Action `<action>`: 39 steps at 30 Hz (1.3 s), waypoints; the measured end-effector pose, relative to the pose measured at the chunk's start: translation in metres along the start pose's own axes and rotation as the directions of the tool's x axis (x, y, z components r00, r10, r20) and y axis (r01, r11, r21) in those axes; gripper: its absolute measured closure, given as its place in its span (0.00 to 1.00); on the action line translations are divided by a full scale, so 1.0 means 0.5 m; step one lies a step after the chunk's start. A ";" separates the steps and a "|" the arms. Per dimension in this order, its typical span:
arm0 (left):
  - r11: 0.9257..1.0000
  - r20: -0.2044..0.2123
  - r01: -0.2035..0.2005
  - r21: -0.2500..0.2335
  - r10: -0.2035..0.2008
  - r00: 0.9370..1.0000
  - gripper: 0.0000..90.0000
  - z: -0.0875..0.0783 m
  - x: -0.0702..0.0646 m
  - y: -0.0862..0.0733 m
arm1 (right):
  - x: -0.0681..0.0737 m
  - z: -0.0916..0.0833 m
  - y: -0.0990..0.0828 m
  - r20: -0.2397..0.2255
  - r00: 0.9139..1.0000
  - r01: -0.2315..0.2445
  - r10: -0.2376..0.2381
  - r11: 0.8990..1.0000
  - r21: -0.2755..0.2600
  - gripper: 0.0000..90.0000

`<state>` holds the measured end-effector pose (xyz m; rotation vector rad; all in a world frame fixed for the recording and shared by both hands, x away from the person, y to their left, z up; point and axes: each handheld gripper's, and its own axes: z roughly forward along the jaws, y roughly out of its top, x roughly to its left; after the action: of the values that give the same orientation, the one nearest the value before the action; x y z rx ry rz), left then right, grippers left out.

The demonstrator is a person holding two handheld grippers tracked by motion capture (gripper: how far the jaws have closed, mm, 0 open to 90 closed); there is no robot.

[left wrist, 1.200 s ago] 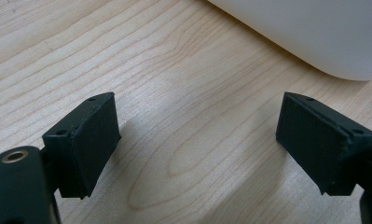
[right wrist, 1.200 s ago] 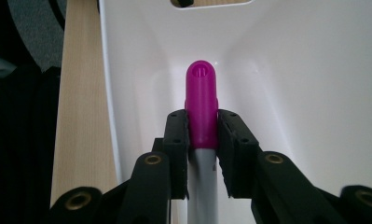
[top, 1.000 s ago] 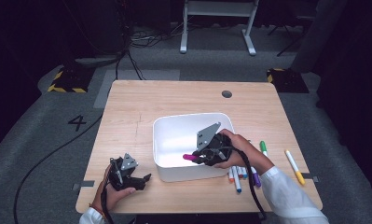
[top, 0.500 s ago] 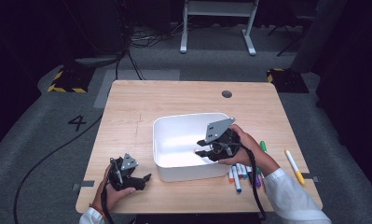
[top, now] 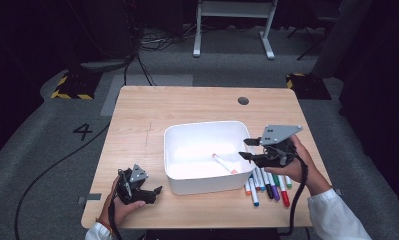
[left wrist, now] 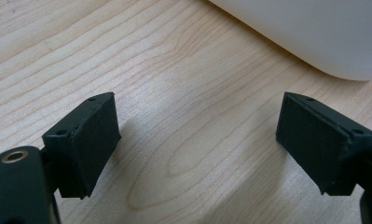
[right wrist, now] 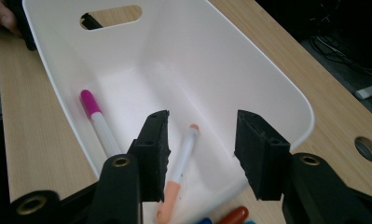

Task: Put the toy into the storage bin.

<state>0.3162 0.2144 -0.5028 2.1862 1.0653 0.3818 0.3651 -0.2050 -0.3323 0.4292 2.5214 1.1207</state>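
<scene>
Jaws of both the right gripper [right wrist: 200, 156] and the left gripper [left wrist: 195, 140] stand open, the right's having just been opening, nothing between them. 2 markers [right wrist: 182, 161] lie in the bin [top: 187, 137]; about 6 pens [top: 267, 186] crowd the desk [top: 152, 110] beside it.

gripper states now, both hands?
Left gripper: open, nothing between its jaws, low over the table.
Right gripper: open, jaws just been opening, nothing held; orange-capped marker lies in the white bin below.

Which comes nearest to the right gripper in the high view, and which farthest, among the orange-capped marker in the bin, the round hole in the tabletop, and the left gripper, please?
Measured from the right gripper:
1. The orange-capped marker, lying in the white bin just to its left.
2. The round hole, up toward the table's far edge.
3. The left gripper, at the near left corner beyond the bin.
</scene>
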 end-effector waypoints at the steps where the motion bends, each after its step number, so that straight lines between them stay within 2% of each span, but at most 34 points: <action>1: 1.000 0.003 0.001 0.001 -0.001 1.000 0.15 0.000 0.000 0.000 | -0.004 -0.015 -0.012 0.013 1.000 -0.002 0.002 1.000 0.002 0.62; 4: 1.000 0.000 0.000 0.000 0.000 1.000 0.15 0.000 0.000 0.000 | -0.011 -0.046 -0.038 0.053 0.998 -0.024 0.024 1.000 -0.003 0.62; 7: 1.000 0.000 0.000 0.000 0.000 1.000 0.15 0.000 0.000 0.000 | -0.019 -0.074 -0.069 0.092 0.994 -0.065 0.065 0.998 -0.006 0.62; 11: 1.000 0.000 0.000 0.000 0.000 1.000 0.15 0.000 0.000 0.000 | -0.030 -0.100 -0.123 0.139 0.982 -0.126 0.126 0.992 -0.009 0.62; 16: 1.000 0.003 0.006 0.003 -0.006 1.000 0.15 0.000 -0.001 -0.001 | -0.043 -0.115 -0.189 0.181 0.968 -0.180 0.174 0.983 0.016 0.62; 18: 1.000 0.003 0.006 0.003 -0.006 1.000 0.15 0.000 -0.001 0.000 | -0.048 -0.122 -0.221 0.202 0.956 -0.218 0.210 0.976 0.018 0.62; 20: 1.000 0.004 0.006 0.003 -0.006 1.000 0.15 0.000 -0.001 0.000 | -0.049 -0.130 -0.257 0.231 0.941 -0.259 0.249 0.966 0.016 0.62; 21: 1.000 0.004 0.006 0.004 -0.006 1.000 0.15 0.000 -0.001 0.000 | -0.050 -0.132 -0.269 0.233 0.937 -0.273 0.262 0.962 0.017 0.61; 25: 1.000 0.003 0.006 0.003 -0.006 1.000 0.15 0.000 -0.001 0.000 | -0.051 -0.140 -0.335 0.286 0.907 -0.333 0.308 0.942 0.043 0.61; 26: 1.000 0.006 0.006 0.002 -0.006 1.000 0.15 0.000 -0.001 0.000 | -0.052 -0.143 -0.350 0.294 0.902 -0.344 0.315 0.937 0.051 0.61; 27: 1.000 0.005 0.006 0.002 -0.006 1.000 0.15 0.000 -0.001 0.000 | -0.052 -0.145 -0.368 0.312 0.892 -0.362 0.328 0.931 0.056 0.61; 31: 1.000 0.006 0.006 0.002 -0.006 1.000 0.15 0.000 -0.001 0.000 | -0.053 -0.157 -0.413 0.332 0.865 -0.413 0.376 0.910 0.045 0.61; 33: 1.000 0.006 0.006 0.002 -0.006 1.000 0.15 0.000 -0.001 0.000 | -0.052 -0.160 -0.434 0.350 0.855 -0.426 0.382 0.903 0.055 0.61; 34: 1.000 0.006 0.006 0.002 -0.006 1.000 0.15 0.000 -0.001 0.000 | -0.050 -0.160 -0.444 0.354 0.847 -0.443 0.398 0.895 0.053 0.61; 36: 1.000 0.006 0.006 0.002 -0.006 1.000 0.15 0.000 -0.001 0.000 | -0.049 -0.160 -0.461 0.361 0.842 -0.453 0.402 0.889 0.066 0.61; 37: 1.000 0.003 0.006 0.004 -0.006 1.000 0.15 0.000 -0.001 0.000 | -0.047 -0.160 -0.470 0.370 0.836 -0.462 0.405 0.884 0.076 0.61; 38: 1.000 0.004 0.006 0.004 -0.006 1.000 0.15 0.000 -0.001 0.000 | -0.046 -0.160 -0.476 0.372 0.836 -0.463 0.403 0.882 0.084 0.61; 39: 1.000 0.003 0.006 0.003 -0.006 1.000 0.15 0.000 -0.001 0.000 | -0.044 -0.160 -0.482 0.372 0.829 -0.477 0.417 0.875 0.082 0.61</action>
<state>0.3158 0.2142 -0.5029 2.1854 1.0708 0.3741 0.3187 -0.4209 -0.4601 1.2107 2.2610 0.8718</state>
